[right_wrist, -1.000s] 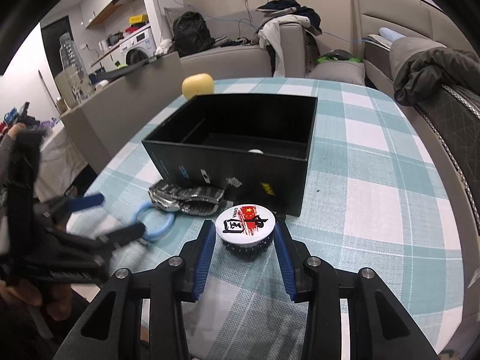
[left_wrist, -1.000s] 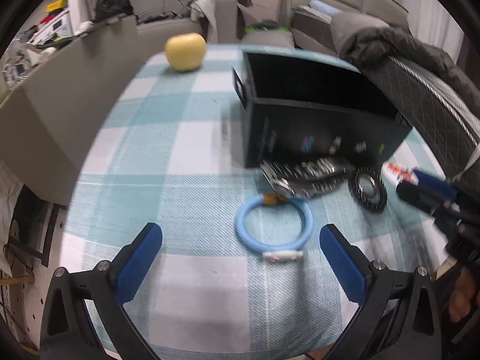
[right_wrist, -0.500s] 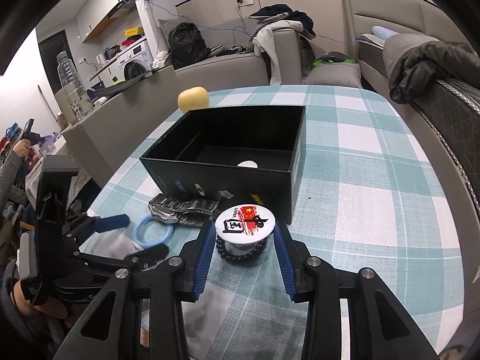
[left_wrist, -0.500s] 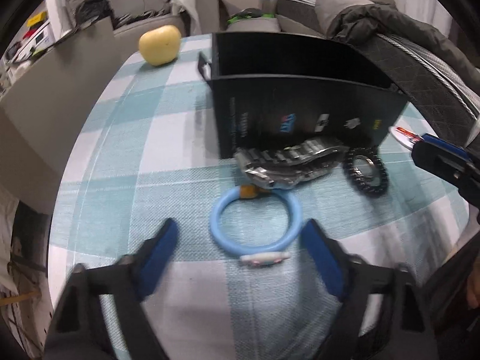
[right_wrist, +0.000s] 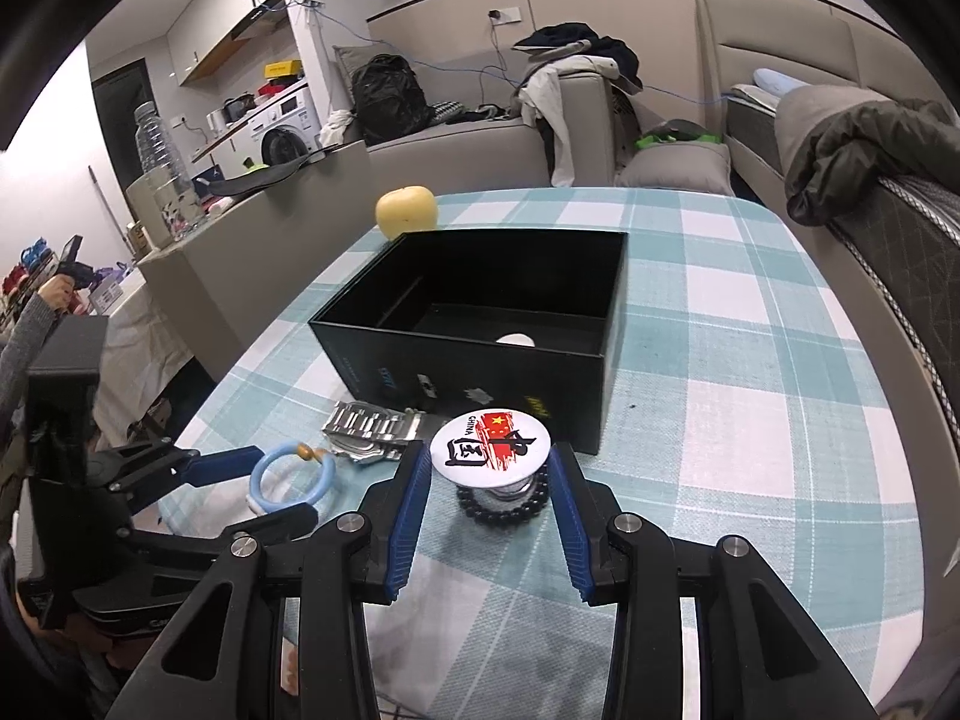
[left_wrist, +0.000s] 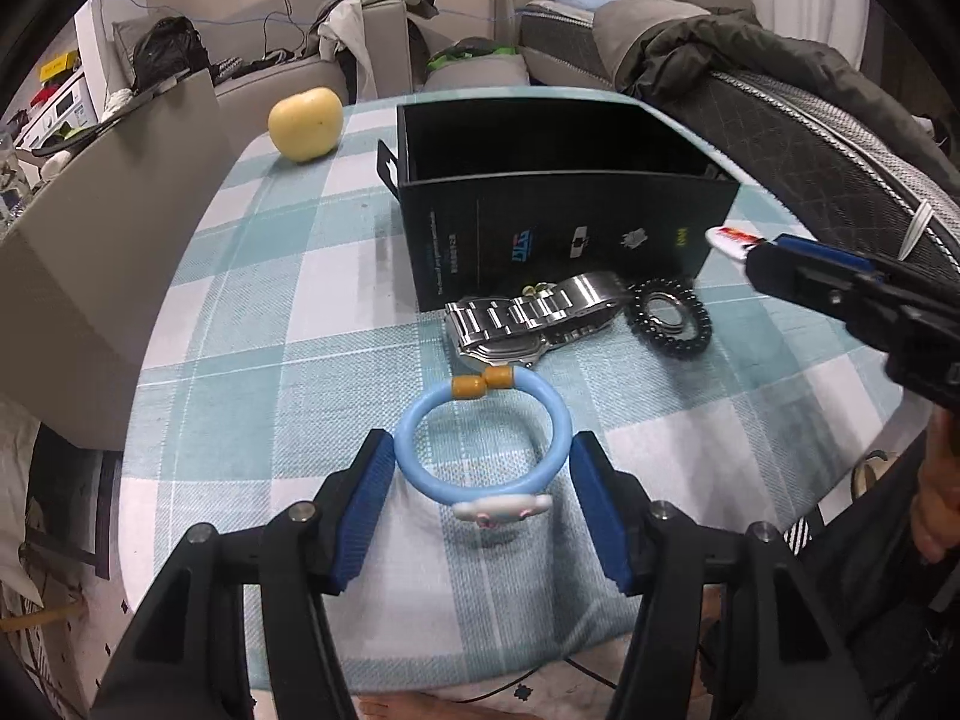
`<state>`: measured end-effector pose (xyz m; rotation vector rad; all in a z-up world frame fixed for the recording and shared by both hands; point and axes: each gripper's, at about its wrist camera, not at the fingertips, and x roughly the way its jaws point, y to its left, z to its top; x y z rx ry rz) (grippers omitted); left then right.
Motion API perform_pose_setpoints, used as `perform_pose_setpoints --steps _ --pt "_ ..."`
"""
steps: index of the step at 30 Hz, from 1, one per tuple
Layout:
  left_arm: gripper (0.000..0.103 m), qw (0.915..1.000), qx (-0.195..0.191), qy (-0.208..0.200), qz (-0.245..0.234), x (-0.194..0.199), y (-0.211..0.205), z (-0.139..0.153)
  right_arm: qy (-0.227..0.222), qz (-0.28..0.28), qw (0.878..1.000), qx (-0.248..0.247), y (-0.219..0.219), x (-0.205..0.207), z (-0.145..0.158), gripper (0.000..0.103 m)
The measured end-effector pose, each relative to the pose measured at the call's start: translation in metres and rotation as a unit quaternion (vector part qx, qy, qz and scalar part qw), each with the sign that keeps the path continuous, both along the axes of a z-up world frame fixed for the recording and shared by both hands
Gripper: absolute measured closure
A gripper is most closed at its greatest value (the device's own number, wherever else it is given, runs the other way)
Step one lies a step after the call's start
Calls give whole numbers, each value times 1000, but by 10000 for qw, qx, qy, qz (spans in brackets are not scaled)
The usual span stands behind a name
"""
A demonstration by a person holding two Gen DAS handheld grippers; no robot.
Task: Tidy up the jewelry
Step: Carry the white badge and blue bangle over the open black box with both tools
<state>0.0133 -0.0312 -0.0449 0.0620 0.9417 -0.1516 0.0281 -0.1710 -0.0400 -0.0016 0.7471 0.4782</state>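
Step in hand, judged: 2 pickups under way at once, both bound for the black box (right_wrist: 480,324).

Left gripper (left_wrist: 483,498): jaws apart, blue pads straddling the light-blue bangle (left_wrist: 483,438), which lies flat on the checked tablecloth (left_wrist: 288,324). Pads just beside the ring's 2 sides; contact cannot be confirmed. Bangle has an amber bead at its far edge and a white charm at the near edge.

Right gripper (right_wrist: 491,516): pads set against the 2 sides of a round white badge (right_wrist: 491,441), apparently clamped on it. In the left wrist view the badge hangs clear of the cloth beside the box's corner, so it reads as lifted. Directly beneath it in the right wrist view, the black bead bracelet (left_wrist: 667,324) lies on the cloth.

Steel watch (left_wrist: 528,315) lies against the box's near wall, between bangle and beads, touching the bangle's bead end. 1 small white item already sits inside the box. Yellow apple (left_wrist: 306,123) beyond, not part of the job.

Next move, judged: left pads close squarely on the bangle without nudging the watch, then lift over the box wall. Right carries the badge forward over the rim.

Writing: badge reads "CHINA" with a red flag and a large black character. Box wall has small logos and vertical text, too fine to read.
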Motion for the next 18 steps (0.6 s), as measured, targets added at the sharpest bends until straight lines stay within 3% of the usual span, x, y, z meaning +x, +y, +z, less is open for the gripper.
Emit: perform_pose_setpoints --steps 11,18 --pt "48 9978 -242 -578 235 -6 14 25 -209 15 9997 147 0 -5 10 64" --pt "48 9937 -437 -1000 237 15 11 50 -254 144 9990 345 -2 3 23 64"
